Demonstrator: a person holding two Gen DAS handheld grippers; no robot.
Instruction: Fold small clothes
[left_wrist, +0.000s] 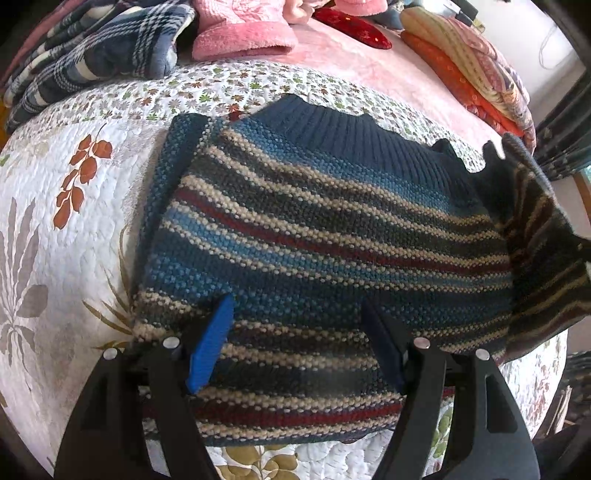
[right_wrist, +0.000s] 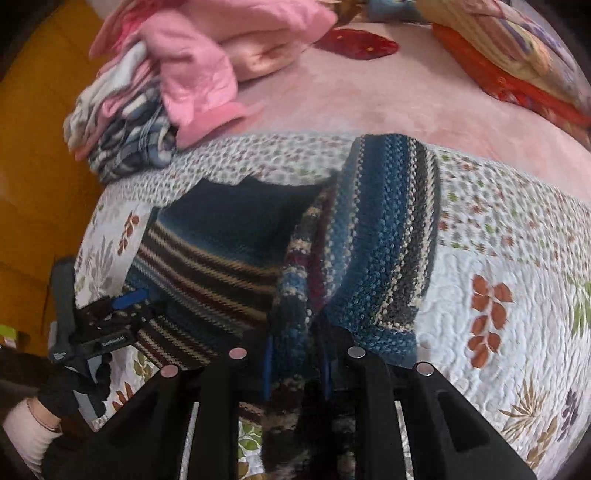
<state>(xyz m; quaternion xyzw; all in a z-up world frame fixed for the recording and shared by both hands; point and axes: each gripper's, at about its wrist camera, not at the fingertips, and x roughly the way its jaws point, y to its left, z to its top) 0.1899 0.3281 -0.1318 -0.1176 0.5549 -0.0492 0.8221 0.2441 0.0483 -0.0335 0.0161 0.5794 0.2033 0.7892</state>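
While the sweater (left_wrist: 314, 229) lies on the quilt (left_wrist: 74, 229), both grippers work at it.
Nearest, the left gripper (left_wrist: 295, 343) is spread over the sweater's near hem; the right gripper (right_wrist: 295, 373) pinches a lifted sleeve (right_wrist: 373, 251). Beyond the sweater lie a plaid blanket (left_wrist: 96, 55) and pink clothes (left_wrist: 240, 37).

The sweater (left_wrist: 314, 229) lies mid-frame on the quilt (left_wrist: 74, 229) covering the bed. Behind it, a pile of clothes (left_wrist: 155, 37) fills the upper left, and stacked bedding (left_wrist: 472, 70) the upper right.
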